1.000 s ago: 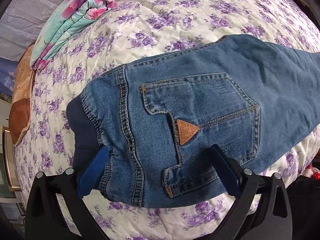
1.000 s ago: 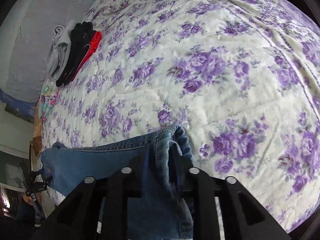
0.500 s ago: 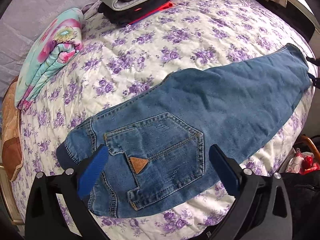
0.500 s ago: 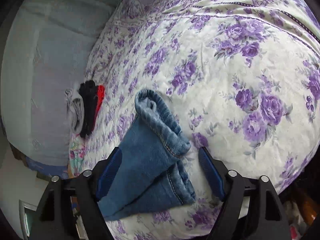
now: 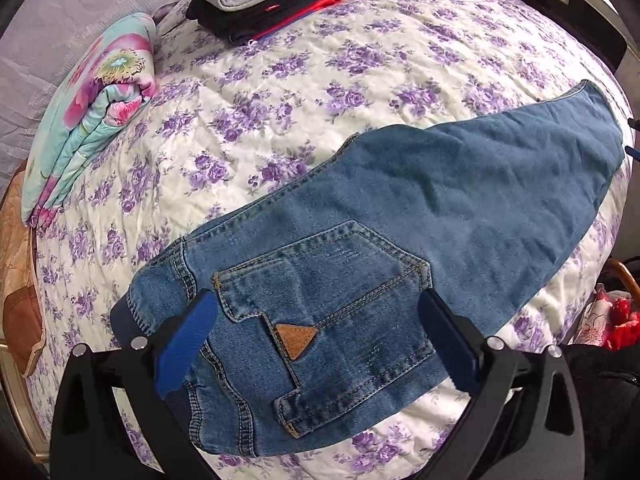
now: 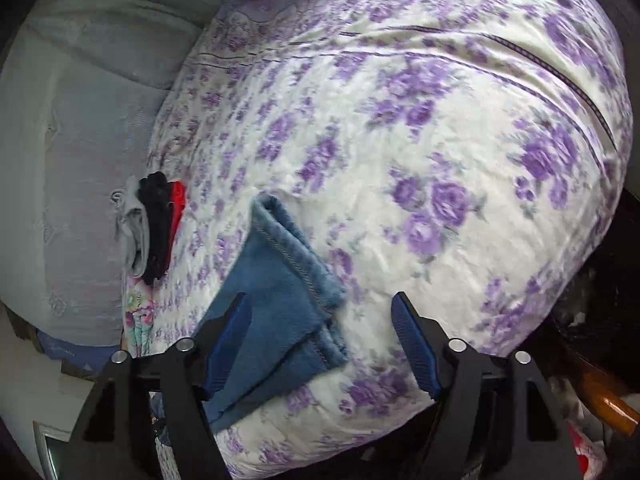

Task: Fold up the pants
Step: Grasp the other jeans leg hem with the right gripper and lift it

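Letting go a second ago, the right gripper point(image 6: 324, 344) now has its jaws spread above the hem. The left gripper point(image 5: 316, 340) hangs released over the waist. The jeans point(image 5: 400, 220) lie flat, halved lengthwise, on the bed point(image 5: 360, 60), ready for cross-folding.
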The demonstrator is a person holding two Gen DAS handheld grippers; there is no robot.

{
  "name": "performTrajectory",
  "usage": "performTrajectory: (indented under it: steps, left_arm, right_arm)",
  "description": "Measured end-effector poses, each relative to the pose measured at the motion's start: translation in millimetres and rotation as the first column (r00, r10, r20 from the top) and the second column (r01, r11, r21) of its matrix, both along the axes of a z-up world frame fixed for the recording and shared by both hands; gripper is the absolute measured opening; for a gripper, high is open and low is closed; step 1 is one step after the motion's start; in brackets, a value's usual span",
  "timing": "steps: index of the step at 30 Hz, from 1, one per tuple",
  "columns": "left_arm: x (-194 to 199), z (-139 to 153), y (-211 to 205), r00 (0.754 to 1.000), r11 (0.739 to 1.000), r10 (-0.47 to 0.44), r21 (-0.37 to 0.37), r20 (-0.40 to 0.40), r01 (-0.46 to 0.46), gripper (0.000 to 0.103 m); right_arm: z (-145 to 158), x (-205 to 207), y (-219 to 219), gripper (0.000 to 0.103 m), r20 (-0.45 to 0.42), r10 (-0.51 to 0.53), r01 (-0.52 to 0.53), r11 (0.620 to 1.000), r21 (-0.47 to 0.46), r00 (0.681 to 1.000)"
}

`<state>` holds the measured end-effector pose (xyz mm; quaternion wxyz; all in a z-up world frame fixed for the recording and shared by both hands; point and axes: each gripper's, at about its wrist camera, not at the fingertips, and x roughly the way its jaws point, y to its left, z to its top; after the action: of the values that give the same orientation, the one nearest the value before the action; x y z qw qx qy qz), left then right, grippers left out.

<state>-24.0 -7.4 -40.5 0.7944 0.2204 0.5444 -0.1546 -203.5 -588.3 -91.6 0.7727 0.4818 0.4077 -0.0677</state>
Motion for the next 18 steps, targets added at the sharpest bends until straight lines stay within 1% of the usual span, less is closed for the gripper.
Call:
performTrajectory:
  steps: [2, 3, 4, 5, 7, 8, 9, 12, 14, 15, 16, 17, 18]
  left_arm:
    - [1, 1, -3, 1.0, 1.0, -0.012, 0.0, -0.003, 0.012, 0.098]
    - [2, 2, -4, 1.0, 1.0, -0.017, -0.001, -0.003, 0.017, 0.098]
    - [3, 4, -6, 1.0, 1.0, -0.025, -0.001, -0.002, 0.025, 0.098]
    - [4, 5, -8, 0.999, 0.999, -0.033, 0.0, 0.001, 0.033, 0.098]
    - [7, 7, -12, 0.999, 0.999, -0.048, 0.003, 0.001, 0.048, 0.098]
    - [9, 8, -15, 0.999, 0.998, -0.055, 0.004, 0.003, 0.055, 0.098]
    - [10, 10, -19, 0.998, 0.998, -0.062, 0.004, 0.006, 0.062, 0.098]
    - [11, 17, -29, 0.996, 0.996, -0.087, -0.015, 0.019, 0.087, 0.098]
    - [9, 21, -35, 0.994, 0.994, -0.102, -0.03, 0.027, 0.102, 0.098]
    - [7, 22, -38, 0.994, 0.993, -0.107, -0.04, 0.029, 0.108, 0.098]
    - [6, 23, -41, 0.994, 0.993, -0.11, -0.05, 0.028, 0.111, 0.098]
    - [5, 22, -43, 0.993, 0.992, -0.111, -0.059, 0.025, 0.113, 0.098]
    - [4, 21, -46, 0.993, 0.991, -0.112, -0.065, 0.021, 0.113, 0.098]
  right_arm:
    - [-2, -21, 5, 0.074, 0.092, -0.03, 0.026, 0.998, 0.05, 0.995]
    - [0, -28, 13, 0.074, 0.127, -0.015, 0.008, 0.998, 0.054, 0.992]
    - [0, -33, 21, 0.074, 0.144, 0.002, -0.009, 0.999, 0.042, 0.99]
    - [-2, -36, 31, 0.072, 0.152, 0.021, -0.025, 0.999, 0.029, 0.988]
    - [-9, -37, 46, 0.059, 0.154, 0.033, -0.034, 0.999, 0.008, 0.987]
    - [-15, -36, 50, 0.042, 0.163, 0.024, -0.026, 1.0, 0.013, 0.986]
    - [-21, -36, 52, 0.035, 0.171, 0.01, -0.014, 1.0, 0.027, 0.985]
    - [-37, -32, 55, 0.035, 0.16, -0.043, 0.034, 0.998, 0.055, 0.986]
    - [-43, -29, 56, 0.035, 0.194, -0.079, 0.062, 0.994, 0.095, 0.978]
    - [-43, -26, 57, 0.032, 0.203, -0.084, 0.067, 0.994, 0.089, 0.976]
    - [-41, -23, 59, 0.026, 0.211, -0.078, 0.065, 0.995, 0.07, 0.974]
    - [-39, -19, 61, 0.012, 0.218, -0.062, 0.053, 0.998, 0.046, 0.974]
    - [-36, -14, 61, 0.009, 0.225, -0.047, 0.041, 0.999, 0.033, 0.973]
